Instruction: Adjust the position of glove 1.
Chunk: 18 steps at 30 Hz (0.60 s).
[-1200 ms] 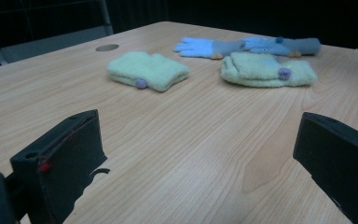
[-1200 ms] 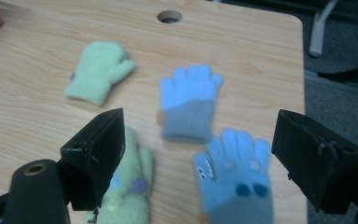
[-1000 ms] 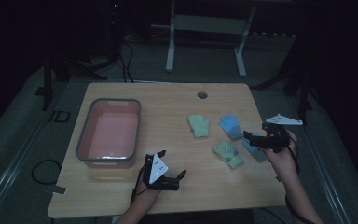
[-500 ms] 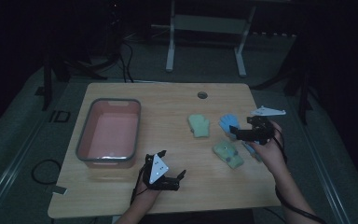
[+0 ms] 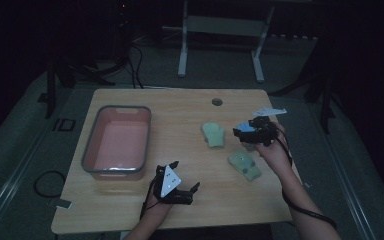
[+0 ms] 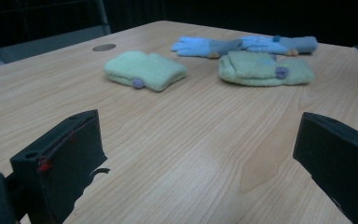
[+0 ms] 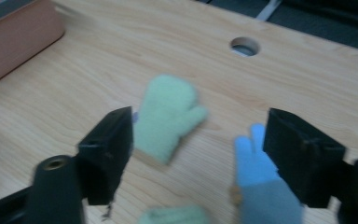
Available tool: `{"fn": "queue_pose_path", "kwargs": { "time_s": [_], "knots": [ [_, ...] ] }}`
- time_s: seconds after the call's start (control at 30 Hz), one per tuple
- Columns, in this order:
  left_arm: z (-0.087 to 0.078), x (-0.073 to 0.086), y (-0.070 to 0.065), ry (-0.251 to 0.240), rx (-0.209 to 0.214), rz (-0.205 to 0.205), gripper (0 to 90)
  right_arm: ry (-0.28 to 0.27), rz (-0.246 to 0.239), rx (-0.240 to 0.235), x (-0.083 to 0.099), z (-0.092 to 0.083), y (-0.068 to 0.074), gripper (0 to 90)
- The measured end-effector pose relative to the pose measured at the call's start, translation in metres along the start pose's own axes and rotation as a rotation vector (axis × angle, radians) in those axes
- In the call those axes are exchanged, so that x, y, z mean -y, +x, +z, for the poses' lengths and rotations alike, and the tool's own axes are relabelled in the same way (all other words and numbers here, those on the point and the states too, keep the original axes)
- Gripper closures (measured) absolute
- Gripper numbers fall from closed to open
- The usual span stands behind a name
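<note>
We see blue glove [image 7: 256, 172], fingers pale blue, cuff grey, flat on surface, fingers pointing toward cable hole. Second blue glove [image 6: 270, 44] just beside it. We note far green mitten [image 5: 213, 134] lying flat, thumb out; near green mitten [image 5: 245, 165] flat, small purple dots on both.

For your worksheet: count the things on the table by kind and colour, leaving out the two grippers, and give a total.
Green mittens: 2
Blue gloves: 2
Pink bins: 1
Total: 5
</note>
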<state>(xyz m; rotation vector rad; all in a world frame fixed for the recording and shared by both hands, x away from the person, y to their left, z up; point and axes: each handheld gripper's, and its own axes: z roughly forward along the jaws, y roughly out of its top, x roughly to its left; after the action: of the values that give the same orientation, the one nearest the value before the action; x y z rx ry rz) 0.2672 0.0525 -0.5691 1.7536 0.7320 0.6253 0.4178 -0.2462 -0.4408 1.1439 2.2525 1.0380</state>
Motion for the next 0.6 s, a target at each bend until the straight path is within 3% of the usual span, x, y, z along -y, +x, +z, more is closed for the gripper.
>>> {"fn": "queue_pose_path", "kwargs": {
  "time_s": [0.23,0.43,0.47,0.6],
  "knots": [
    [0.000,0.000,0.000,-0.001,0.002,0.004,1.8,0.027,-0.036,-0.004,-0.007,0.033,0.013,32.4],
    [0.000,0.000,-0.001,-0.003,0.009,0.011,1.8,0.042,-0.068,-0.019,-0.010,0.054,0.018,44.3],
    [0.000,0.000,-0.001,-0.004,0.009,0.012,1.8,0.055,-0.070,-0.031,-0.011,0.064,0.019,45.0],
    [0.000,0.000,-0.001,-0.004,0.010,0.012,1.8,0.067,-0.081,-0.044,-0.013,0.079,0.021,48.5]
  ]
}}
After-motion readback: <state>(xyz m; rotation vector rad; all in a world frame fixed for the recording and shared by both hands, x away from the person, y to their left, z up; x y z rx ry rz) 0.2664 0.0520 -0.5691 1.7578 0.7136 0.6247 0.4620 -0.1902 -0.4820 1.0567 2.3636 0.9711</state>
